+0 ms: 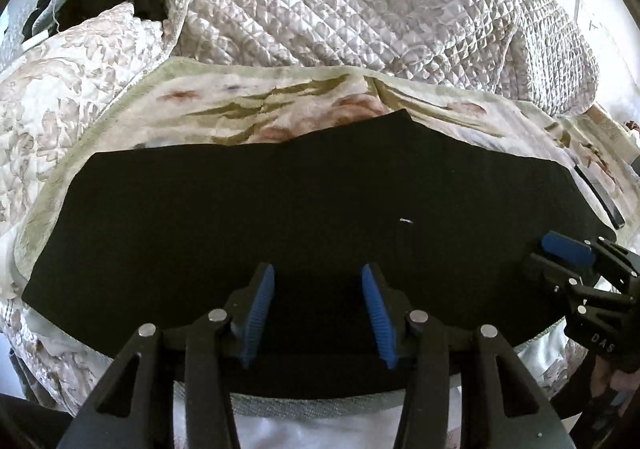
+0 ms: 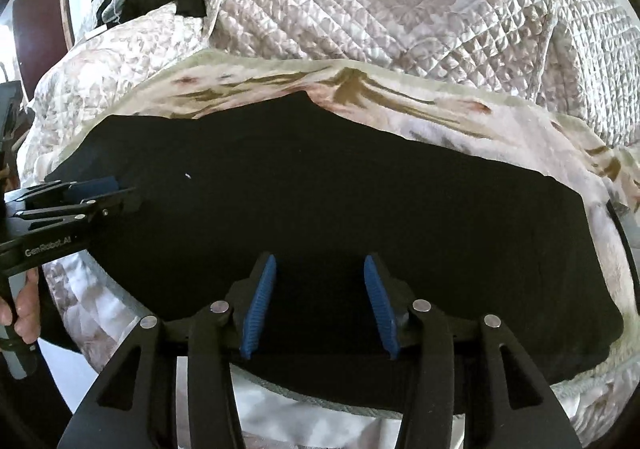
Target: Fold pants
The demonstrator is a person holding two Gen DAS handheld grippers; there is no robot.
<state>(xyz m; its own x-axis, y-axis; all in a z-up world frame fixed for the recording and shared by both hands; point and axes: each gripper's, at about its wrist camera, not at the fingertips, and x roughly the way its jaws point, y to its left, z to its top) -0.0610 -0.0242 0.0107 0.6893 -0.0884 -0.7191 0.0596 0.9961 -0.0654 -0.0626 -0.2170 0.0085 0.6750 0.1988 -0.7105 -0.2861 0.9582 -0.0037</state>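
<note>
on the bed, over a flowered blanket [image 1: 248, 105], the black pants [image 1: 280, 209] lie flat in a long folded band running left to right. the left tool [image 1: 318, 313] hangs low over their near edge with its blue pads [image 1: 258, 313] spread apart and nothing between them. the right tool [image 2: 320, 305] is likewise spread wide and empty, over the pants further right. behind lies a heaped quilted bedspread [image 2: 380, 1].
</note>
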